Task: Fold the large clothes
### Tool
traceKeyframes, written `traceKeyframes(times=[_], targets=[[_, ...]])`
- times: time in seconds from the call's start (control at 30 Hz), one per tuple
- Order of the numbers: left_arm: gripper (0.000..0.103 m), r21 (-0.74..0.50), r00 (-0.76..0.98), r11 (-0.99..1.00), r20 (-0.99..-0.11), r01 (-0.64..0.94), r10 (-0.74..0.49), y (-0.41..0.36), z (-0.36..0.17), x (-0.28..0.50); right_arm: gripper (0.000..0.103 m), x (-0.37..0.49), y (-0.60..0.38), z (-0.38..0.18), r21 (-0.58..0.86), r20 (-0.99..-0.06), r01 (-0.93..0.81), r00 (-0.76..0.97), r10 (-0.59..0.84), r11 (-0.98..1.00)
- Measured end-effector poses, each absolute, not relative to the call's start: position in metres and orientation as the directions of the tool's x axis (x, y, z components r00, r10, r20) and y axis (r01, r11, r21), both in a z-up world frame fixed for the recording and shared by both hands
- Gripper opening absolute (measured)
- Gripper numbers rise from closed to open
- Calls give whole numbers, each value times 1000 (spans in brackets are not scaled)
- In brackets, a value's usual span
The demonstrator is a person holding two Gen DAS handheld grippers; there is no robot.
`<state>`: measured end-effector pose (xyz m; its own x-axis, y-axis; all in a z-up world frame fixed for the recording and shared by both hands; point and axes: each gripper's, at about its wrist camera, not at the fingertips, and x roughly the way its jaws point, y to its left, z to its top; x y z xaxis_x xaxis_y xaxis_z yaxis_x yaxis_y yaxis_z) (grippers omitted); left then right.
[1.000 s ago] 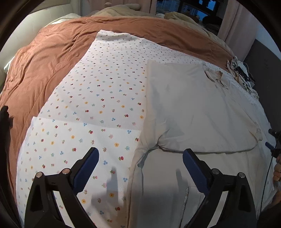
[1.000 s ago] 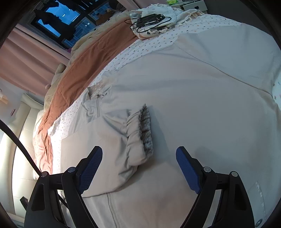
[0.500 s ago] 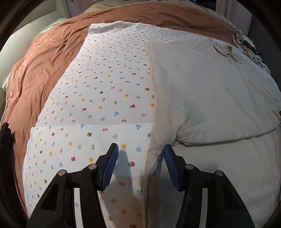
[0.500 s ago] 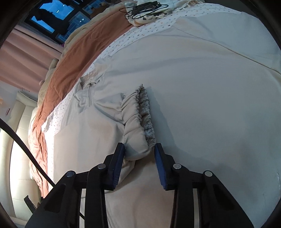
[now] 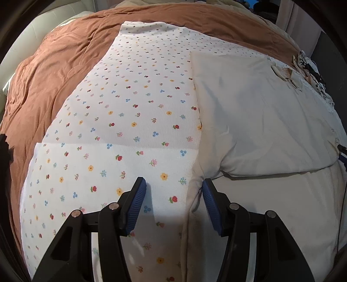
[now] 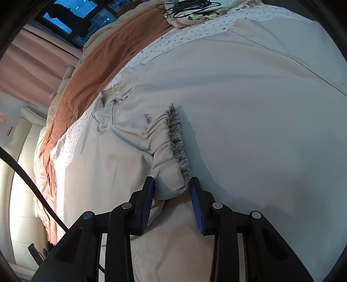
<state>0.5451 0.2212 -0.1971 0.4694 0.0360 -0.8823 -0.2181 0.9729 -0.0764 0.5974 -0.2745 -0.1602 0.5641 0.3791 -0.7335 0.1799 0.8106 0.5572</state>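
Observation:
A large cream garment (image 5: 260, 119) lies spread on the bed, one sleeve folded across its body. In the right wrist view that sleeve ends in a gathered, ruffled cuff (image 6: 171, 151), and the zip collar (image 6: 112, 102) lies beyond it. My right gripper (image 6: 172, 186) is shut on the near end of the cuff, a blue pad pressing each side. My left gripper (image 5: 173, 188) stands half open, low over the garment's left edge near the sleeve fold. Its right pad touches the bunched edge and its left pad rests over the flowered sheet (image 5: 130, 108).
A brown duvet (image 5: 54, 76) covers the far and left part of the bed. Black cables (image 6: 190, 6) lie on a cloth at the far corner. Pink curtains (image 6: 32, 65) and a dark window (image 6: 60, 21) stand beyond. A black cord (image 6: 28, 173) hangs at the left.
Both grippers came down closer to the bed and their jaws narrowed from wide open. The right one closed around the sleeve cuff; the left one now straddles the garment's edge.

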Motion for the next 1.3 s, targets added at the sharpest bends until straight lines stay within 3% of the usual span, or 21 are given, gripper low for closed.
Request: traceKeyframes(times=[0.03, 0.1, 0.13, 0.17, 0.23, 0.27, 0.43, 0.73, 0.77, 0.83, 0.87, 1.3], targets=[[55, -102, 476, 968, -879, -230, 21, 222, -193, 541, 38, 593, -279, -158, 572, -728, 187, 563, 390, 798], [55, -149, 506, 959, -863, -242, -7, 222, -182, 534, 60, 582, -281, -146, 572, -716, 179, 585, 381, 801], [59, -164, 522, 956, -853, -245, -13, 220, -174, 530, 76, 575, -283, -139, 557, -714, 175, 600, 361, 812], [63, -176, 535, 953, -844, -245, -19, 218, -167, 526, 79, 569, -284, -133, 552, -708, 171, 613, 351, 816], [81, -207, 562, 950, -826, -232, -43, 211, -153, 521, 79, 552, -292, -121, 564, -683, 157, 640, 351, 811], [83, -218, 573, 950, -818, -222, -53, 207, -146, 518, 79, 543, -292, -117, 565, -675, 152, 650, 348, 811], [83, -259, 613, 951, -783, -169, -104, 183, -112, 505, 79, 492, -310, -101, 580, -623, 113, 700, 349, 807], [83, -299, 681, 952, -710, -64, -178, 134, -54, 474, 79, 400, -362, -69, 532, -615, 142, 742, 265, 835], [84, -301, 686, 952, -703, -51, -186, 128, -47, 470, 79, 392, -366, -63, 529, -612, 148, 748, 256, 835], [98, -305, 696, 952, -689, -23, -204, 116, -36, 461, 79, 373, -377, -56, 517, -613, 163, 756, 230, 840], [101, -307, 702, 952, -680, -13, -210, 111, -30, 456, 79, 366, -381, -52, 511, -614, 167, 757, 222, 843], [101, -340, 732, 933, -604, 120, -314, 24, 22, 410, 79, 279, -433, -15, 509, -598, 247, 790, 133, 825]])
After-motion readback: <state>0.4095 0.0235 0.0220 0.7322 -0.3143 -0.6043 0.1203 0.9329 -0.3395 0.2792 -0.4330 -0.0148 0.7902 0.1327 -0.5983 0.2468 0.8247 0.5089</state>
